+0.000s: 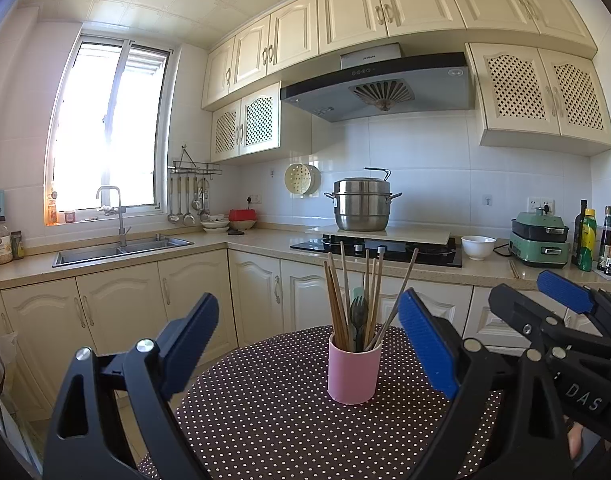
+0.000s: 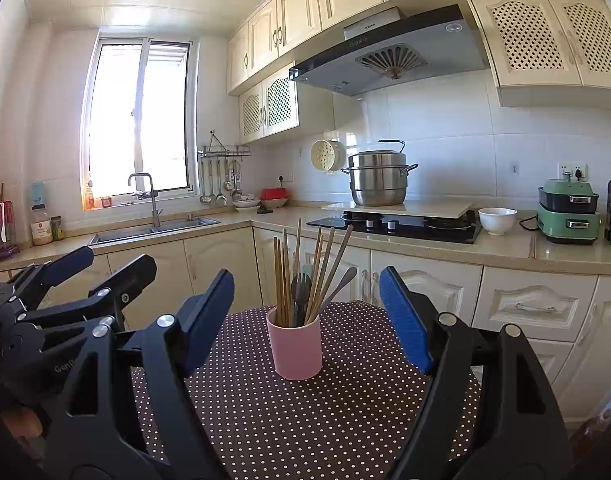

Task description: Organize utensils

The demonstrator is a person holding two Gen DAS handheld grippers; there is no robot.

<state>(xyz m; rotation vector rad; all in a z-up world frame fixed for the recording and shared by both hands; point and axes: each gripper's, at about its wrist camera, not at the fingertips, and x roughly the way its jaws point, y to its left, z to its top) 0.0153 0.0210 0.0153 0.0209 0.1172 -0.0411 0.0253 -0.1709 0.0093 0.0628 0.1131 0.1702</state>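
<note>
Both tools [image 1: 307,340] [image 2: 305,316] wide open, empty.

White letters "DAS" stand on the black body of the right tool [image 1: 561,300], at the right edge of the left wrist view; "Gen" — cut off after that — shows on the left tool [image 2: 105,268] in the right wrist view; the small brand mark on the range hood [image 1: 379,80] above the steel pot is too small to read.
</note>
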